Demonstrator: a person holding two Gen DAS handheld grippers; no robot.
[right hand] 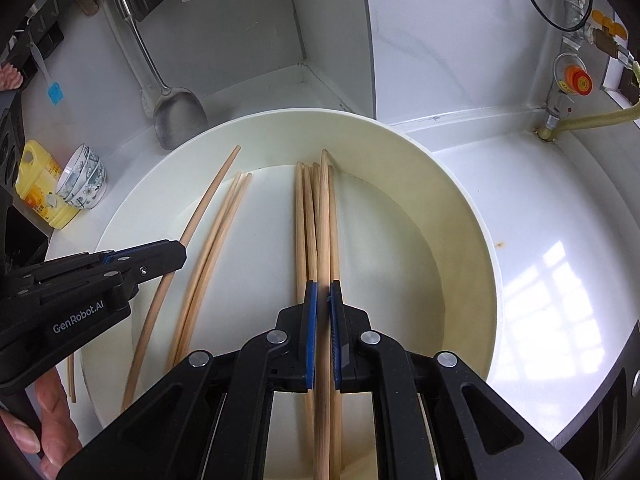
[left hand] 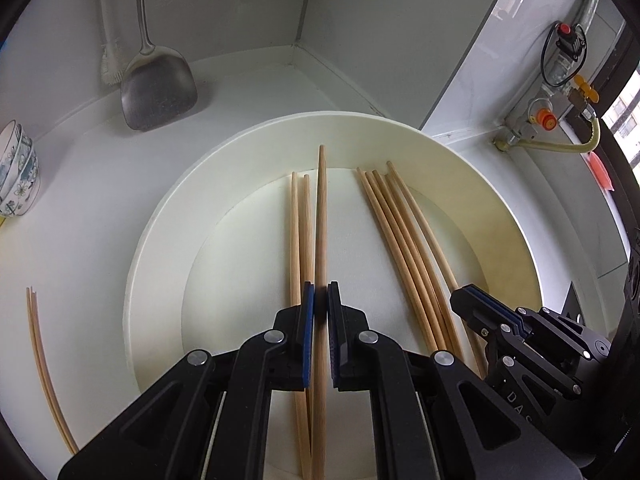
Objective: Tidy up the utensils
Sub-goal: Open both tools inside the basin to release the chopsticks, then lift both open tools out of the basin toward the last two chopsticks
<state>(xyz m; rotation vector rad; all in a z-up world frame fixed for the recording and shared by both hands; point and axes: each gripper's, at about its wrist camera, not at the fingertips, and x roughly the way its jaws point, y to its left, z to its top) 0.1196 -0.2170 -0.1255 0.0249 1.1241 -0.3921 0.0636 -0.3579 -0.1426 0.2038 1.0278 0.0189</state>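
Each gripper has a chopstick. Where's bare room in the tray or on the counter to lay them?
Free: the tray floor strip between the left pair and the right bundle; the tray's right floor by its wall; the counter right of the tray. Crowded: the counter's left side with bowls, spatula and two loose chopsticks.

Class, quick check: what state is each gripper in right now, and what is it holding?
Left gripper: closed on one chopstick over the white tray.
Right gripper: closed on another single chopstick over the same tray.
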